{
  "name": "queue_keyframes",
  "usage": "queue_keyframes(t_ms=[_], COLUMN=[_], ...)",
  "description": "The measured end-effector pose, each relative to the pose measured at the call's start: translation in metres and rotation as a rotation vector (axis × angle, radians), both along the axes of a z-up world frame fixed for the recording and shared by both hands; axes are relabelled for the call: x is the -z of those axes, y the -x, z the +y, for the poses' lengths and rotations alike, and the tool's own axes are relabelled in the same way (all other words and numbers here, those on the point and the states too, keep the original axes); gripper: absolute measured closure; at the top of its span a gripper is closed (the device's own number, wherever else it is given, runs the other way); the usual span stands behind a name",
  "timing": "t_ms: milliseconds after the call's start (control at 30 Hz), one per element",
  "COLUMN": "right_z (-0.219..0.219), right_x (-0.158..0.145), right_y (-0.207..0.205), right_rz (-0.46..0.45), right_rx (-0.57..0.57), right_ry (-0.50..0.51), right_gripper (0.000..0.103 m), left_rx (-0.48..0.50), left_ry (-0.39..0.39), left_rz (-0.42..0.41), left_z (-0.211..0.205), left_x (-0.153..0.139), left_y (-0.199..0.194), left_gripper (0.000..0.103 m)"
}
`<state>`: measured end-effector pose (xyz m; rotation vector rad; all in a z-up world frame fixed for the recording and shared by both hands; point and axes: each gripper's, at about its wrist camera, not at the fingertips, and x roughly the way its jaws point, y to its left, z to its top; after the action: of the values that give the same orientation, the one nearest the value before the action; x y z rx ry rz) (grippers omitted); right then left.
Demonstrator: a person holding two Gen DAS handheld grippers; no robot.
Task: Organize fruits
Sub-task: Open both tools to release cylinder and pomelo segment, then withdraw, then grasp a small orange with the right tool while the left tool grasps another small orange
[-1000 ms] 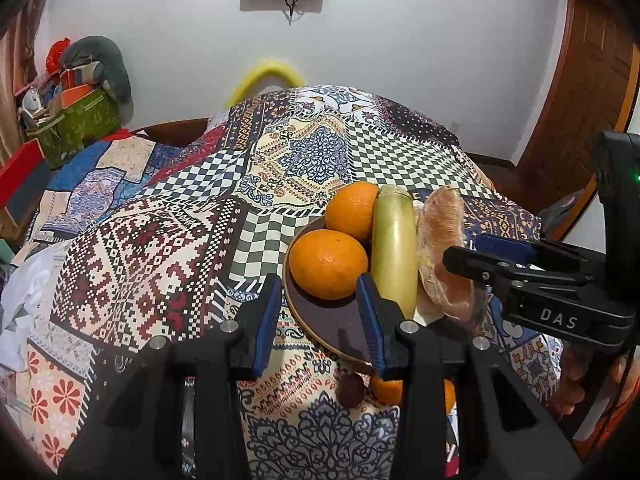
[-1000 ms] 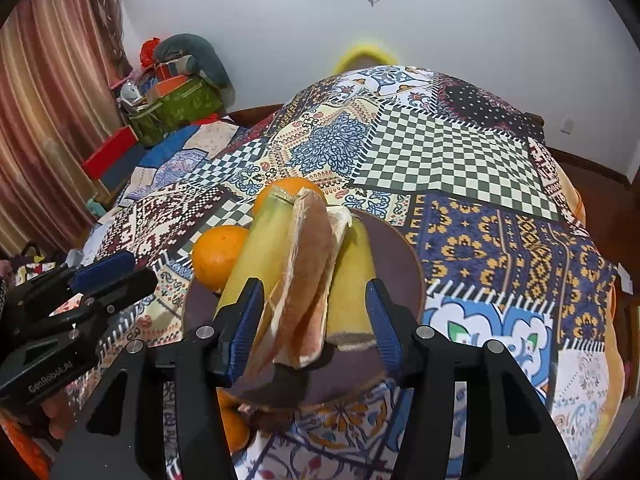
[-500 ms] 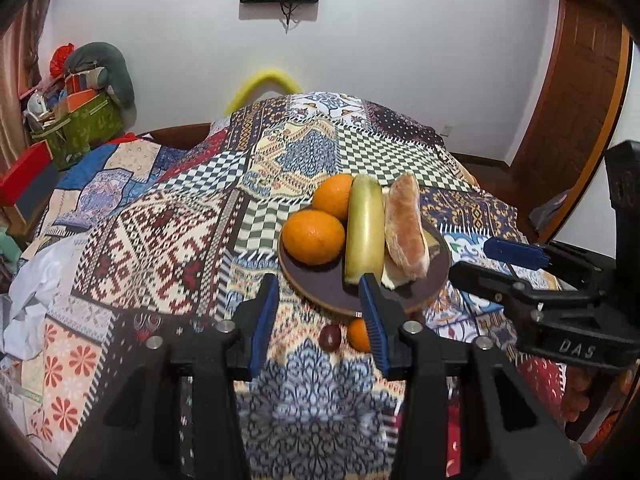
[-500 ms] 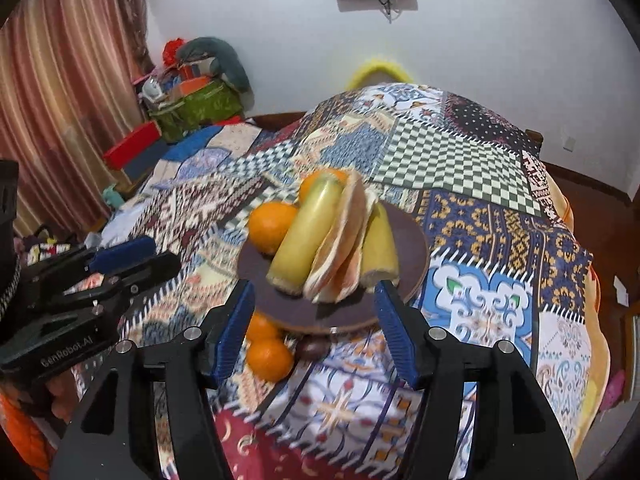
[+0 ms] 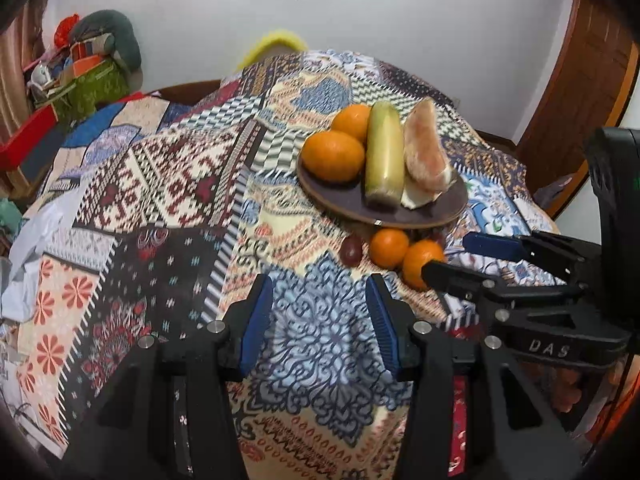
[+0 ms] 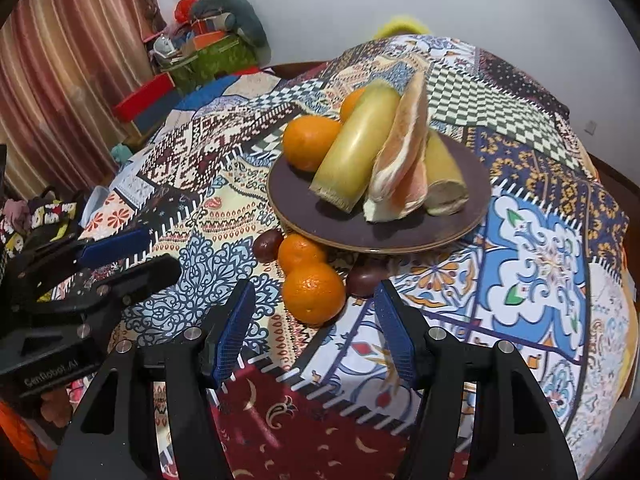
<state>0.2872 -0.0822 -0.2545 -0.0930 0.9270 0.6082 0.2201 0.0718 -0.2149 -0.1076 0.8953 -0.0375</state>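
Observation:
A dark brown plate (image 5: 344, 204) (image 6: 456, 224) on the patchwork cloth holds two oranges (image 5: 334, 156) (image 6: 310, 142), a yellow-green banana (image 5: 384, 160) (image 6: 356, 152), a pink pomelo wedge (image 5: 424, 160) (image 6: 404, 148) and a second banana piece (image 6: 442, 176). Two loose oranges (image 5: 388, 248) (image 6: 314, 292) and dark passion fruits (image 5: 351, 251) (image 6: 266, 245) lie on the cloth in front of the plate. My left gripper (image 5: 320, 328) is open and empty, short of the fruit. My right gripper (image 6: 314, 332) is open and empty, just before the nearest loose orange.
The patchwork cloth (image 5: 168, 184) covers a rounded surface that falls away on all sides. Bags and boxes (image 5: 80, 76) are piled at the far left by a striped curtain (image 6: 68, 72). A wooden door (image 5: 580, 80) stands at the right.
Both grippers have drawn back from the plate and stayed open. The loose oranges and passion fruits in front of the plate have come fully into view.

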Motion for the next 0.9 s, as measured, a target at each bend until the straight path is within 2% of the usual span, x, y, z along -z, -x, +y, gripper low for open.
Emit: queue_keyframes(t_ms=[100,233,367,500,900], right_z=[0.005,0.009,0.009,0.003,-0.049], right_x=[0.006,0.014,0.013,0.011,-0.016], right_y=[-0.002,-0.004,-0.004,-0.001,0.011], right_rz=[0.016,0.044,0.032,0.043,-0.053], right_rx=[-0.010,-0.012,-0.011,-0.016,0.056], right_ry=[0.014,0.012,0.013,-0.016,-0.042], right_gripper=[0.055,0.058,0.068,0.068,0.068], left_rx=[-0.010,-0.019,-0.016,0.000,0.065], left_ry=[0.004,0.011,0.017,0.013,0.043], left_rz=[0.020,0.034,0.037,0.039,0.040], left_z=[0.005,0.009,0.007,-0.001,-0.039], left_x=[0.008,0.013,0.014,0.012,0.010], left_y=[0.002,0.004,0.003,0.000,-0.017], left_gripper=[0.055,0.055,0.055,0.055,0.057])
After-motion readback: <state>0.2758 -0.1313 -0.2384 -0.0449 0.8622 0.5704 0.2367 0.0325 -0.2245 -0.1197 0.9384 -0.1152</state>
